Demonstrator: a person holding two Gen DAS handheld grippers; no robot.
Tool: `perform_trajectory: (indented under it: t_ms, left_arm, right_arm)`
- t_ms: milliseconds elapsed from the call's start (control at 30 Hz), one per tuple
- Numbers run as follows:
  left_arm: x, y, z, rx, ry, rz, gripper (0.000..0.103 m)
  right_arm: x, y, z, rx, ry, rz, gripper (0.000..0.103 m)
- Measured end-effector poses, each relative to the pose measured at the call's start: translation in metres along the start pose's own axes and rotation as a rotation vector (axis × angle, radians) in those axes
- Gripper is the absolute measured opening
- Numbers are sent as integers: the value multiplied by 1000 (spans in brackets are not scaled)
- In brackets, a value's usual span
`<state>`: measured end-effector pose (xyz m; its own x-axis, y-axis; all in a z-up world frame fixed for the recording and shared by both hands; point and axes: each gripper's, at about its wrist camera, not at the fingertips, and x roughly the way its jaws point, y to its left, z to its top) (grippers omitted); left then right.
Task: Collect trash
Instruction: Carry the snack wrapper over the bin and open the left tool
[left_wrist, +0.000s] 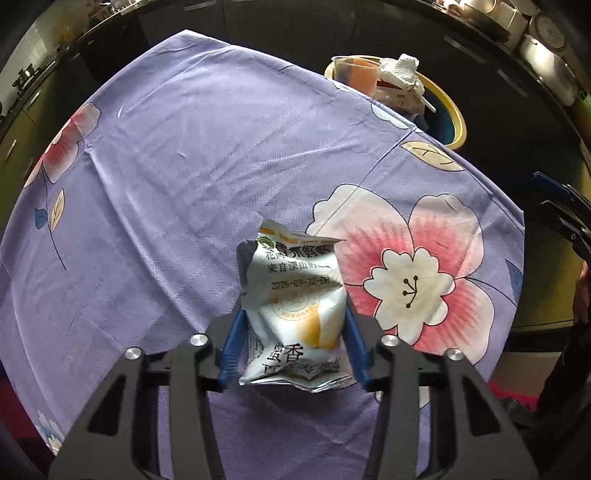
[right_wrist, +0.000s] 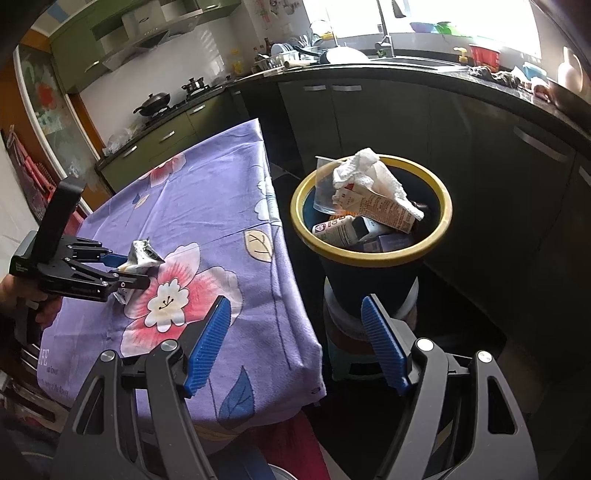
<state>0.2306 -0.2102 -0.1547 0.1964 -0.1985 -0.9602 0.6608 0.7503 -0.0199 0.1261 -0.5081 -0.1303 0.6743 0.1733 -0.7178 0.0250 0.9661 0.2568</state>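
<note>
Left hand-held gripper (left_wrist: 293, 332) held low over the bench (left_wrist: 184, 184), blue fingers (left_wrist: 232, 347) clenched on a crumpled snack wrapper (left_wrist: 295, 295), which stands lifted above the purple flowered cloth (left_wrist: 166, 229) beside a large pink blossom print; seen from the right wrist as the same left hand-held gripper (right_wrist: 136, 269) reaching in from the left edge, level with the cloth (right_wrist: 207, 206), a hand (right_wrist: 44, 310) wrapped round its grip, the wrapper (right_wrist: 142, 258) pinched between its fingertips and hanging over the near part of the bench (right_wrist: 258, 350); right hand-held gripper (right_wrist: 295, 343) released, ribbed blue fingers (right_wrist: 207, 343) spread wide and holding nothing, poised off the bench corner and aimed toward a dark bin with a yellow rim (right_wrist: 369, 254); shown only from the right wrist: bin interior piled with a clear plastic cup (right_wrist: 325, 188), a crumpled white tissue (right_wrist: 369, 173) and small cartons (right_wrist: 384, 210), plus the kitchen counter (right_wrist: 424, 74) and stove behind; shown only from the left wrist: wrapper front, white and silver, torn open at the top, printed with Chinese characters, a date line and a yellow round picture; bin (left_wrist: 443, 99) glimpsed there past the far edge of the bench, well apart from the wrapper.
</note>
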Motion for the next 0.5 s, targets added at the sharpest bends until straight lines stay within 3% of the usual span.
perform_trajectory:
  t_ms: [167,300,500]
  left_arm:
    - [-5,-2,0,-3,-14,2,42]
    - [-26,-16,10,35,-69,5,42]
    - [-42,-54,63,120,-139,-48,42]
  right_arm:
    - [3,-5,-2,13,1,5,73]
    - [0,-16,-1,38,-21,0,73]
    - [-1,-44,0,103,-45,-8,73]
